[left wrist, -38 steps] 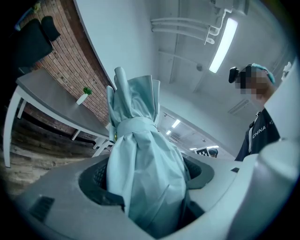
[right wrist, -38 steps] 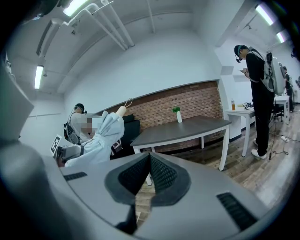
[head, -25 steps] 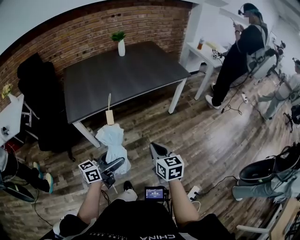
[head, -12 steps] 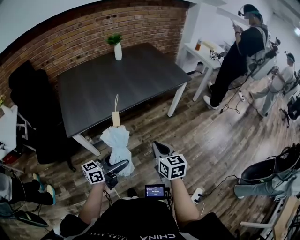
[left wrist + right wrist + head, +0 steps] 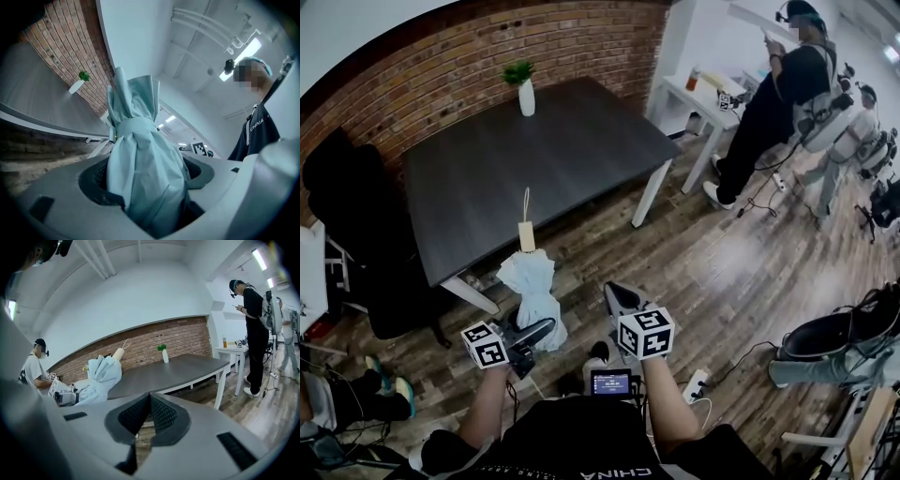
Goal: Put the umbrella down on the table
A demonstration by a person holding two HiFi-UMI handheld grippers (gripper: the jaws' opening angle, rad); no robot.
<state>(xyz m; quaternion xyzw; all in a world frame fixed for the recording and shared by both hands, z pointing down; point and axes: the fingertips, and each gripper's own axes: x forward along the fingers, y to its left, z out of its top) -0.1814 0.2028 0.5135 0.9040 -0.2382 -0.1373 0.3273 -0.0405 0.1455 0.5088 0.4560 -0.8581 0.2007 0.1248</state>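
In front of the table's near edge, the umbrella [image 5: 532,292] hangs in the air, not yet resting on the tabletop. It is folded, pale blue, with its cloth bunched and tied round by a strap. Its tan handle [image 5: 526,235] points toward the table, and in the head view it overlaps the table's edge, with a thin cord loop [image 5: 525,202] at its end. The left gripper [image 5: 538,329] grips the umbrella by the lower part of its cloth. In the left gripper view the blue bundle [image 5: 140,159] fills the space between the jaws, which stand wide around it and press on both sides.

The right gripper [image 5: 615,296] is just beside it, to the right, apart from the umbrella. Its jaws are closed tip to tip with nothing between them. In the right gripper view the umbrella [image 5: 101,376] shows off to the left, handle tilted upward.

The table [image 5: 553,150] is dark grey with white legs and stands on a wooden floor [image 5: 722,272] before a brick wall [image 5: 487,52]. A white vase with a green plant [image 5: 525,92] stands near its far edge — well apart from the umbrella. A black chair [image 5: 356,216] sits at the table's left end. Farther right there is a small white table [image 5: 712,98], and a person in black [image 5: 773,94] stands beside it.
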